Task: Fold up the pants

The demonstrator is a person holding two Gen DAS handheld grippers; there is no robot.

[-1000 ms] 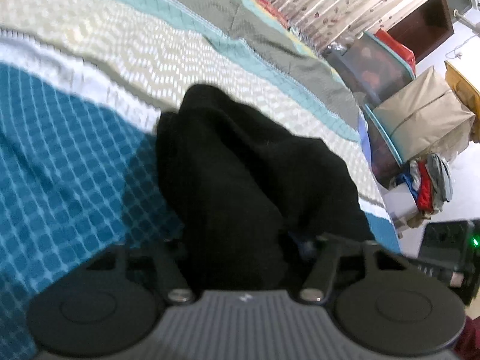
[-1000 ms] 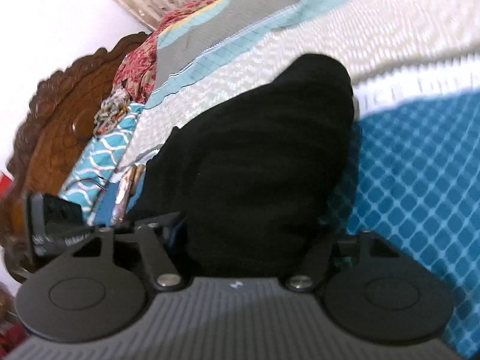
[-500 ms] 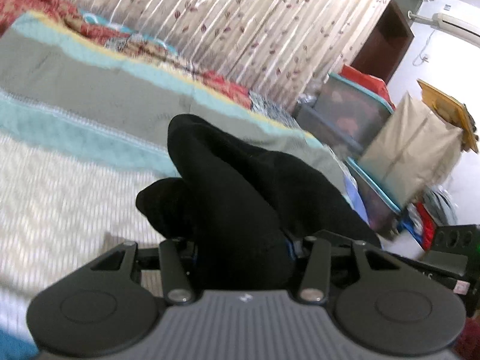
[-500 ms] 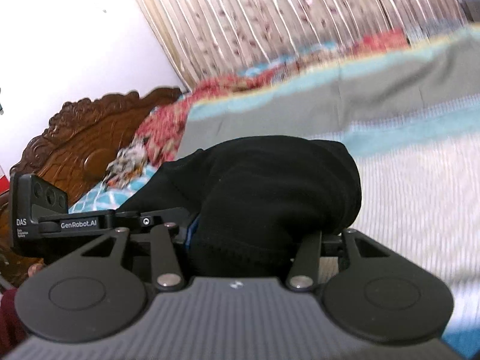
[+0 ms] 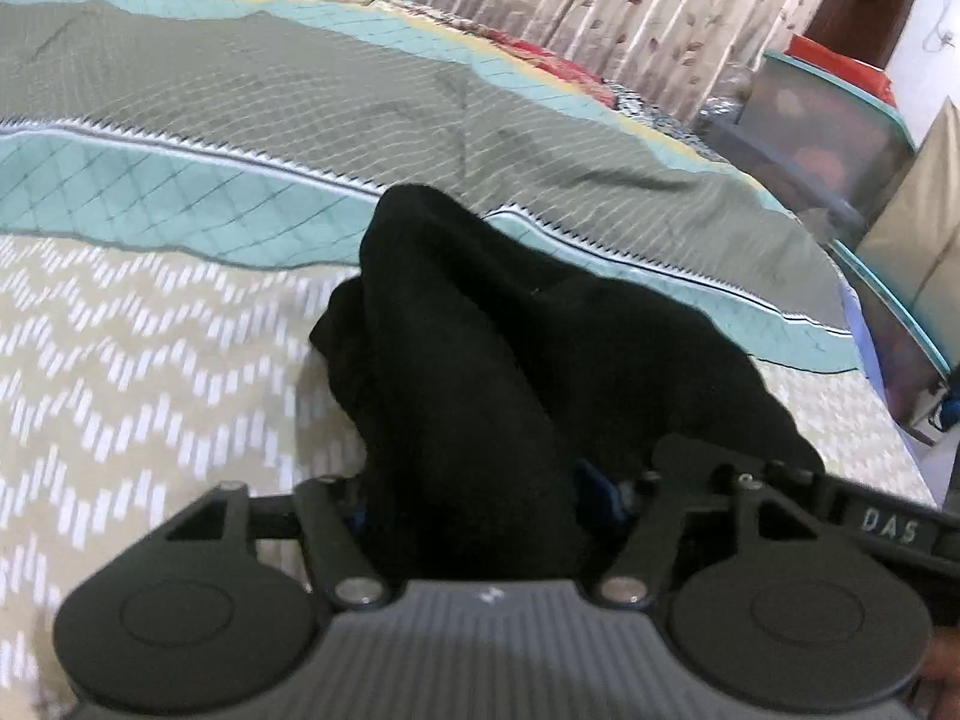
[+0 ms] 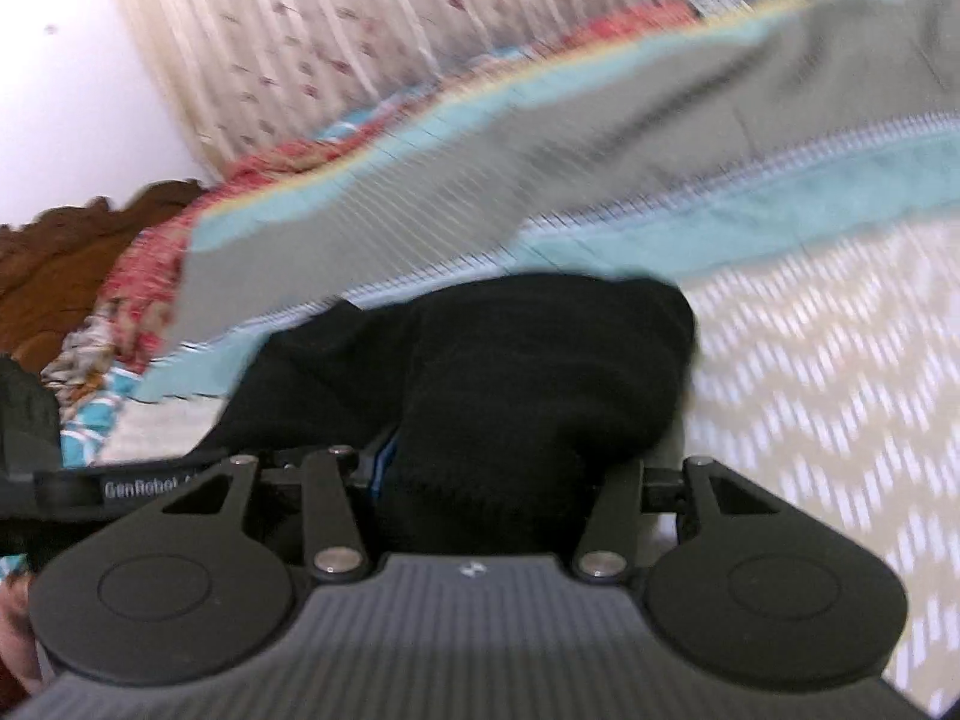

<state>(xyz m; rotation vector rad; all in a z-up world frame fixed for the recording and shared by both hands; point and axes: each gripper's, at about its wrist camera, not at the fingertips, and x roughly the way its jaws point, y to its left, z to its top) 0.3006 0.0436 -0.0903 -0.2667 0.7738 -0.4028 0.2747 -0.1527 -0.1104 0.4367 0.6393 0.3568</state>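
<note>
Black pants (image 5: 480, 330) are bunched in a thick fold over the striped bedspread (image 5: 150, 360). My left gripper (image 5: 480, 480) has the bundle between its jaws, and the cloth hides the fingertips. Its jaws are opening, with the fabric still filling the gap. In the right wrist view the same pants (image 6: 540, 360) mound up above the beige zigzag band of the bedspread (image 6: 810, 360). My right gripper (image 6: 510, 468) grips that end, its jaws opening slightly around the cloth. Each view shows the other gripper's black bar at its edge (image 5: 888, 531) (image 6: 138, 489).
A patterned curtain (image 5: 600, 0) hangs behind the bed. Storage boxes (image 5: 828, 138) and a beige bag (image 5: 924, 210) stand past the bed's right edge. A carved wooden headboard (image 6: 60, 258) and a red patterned cloth (image 6: 156, 252) sit at the left.
Both grippers carried the pants from the blue checked band over the beige zigzag band toward the grey and teal stripes. The views tilted up, then down again. The left jaws stand wider.
</note>
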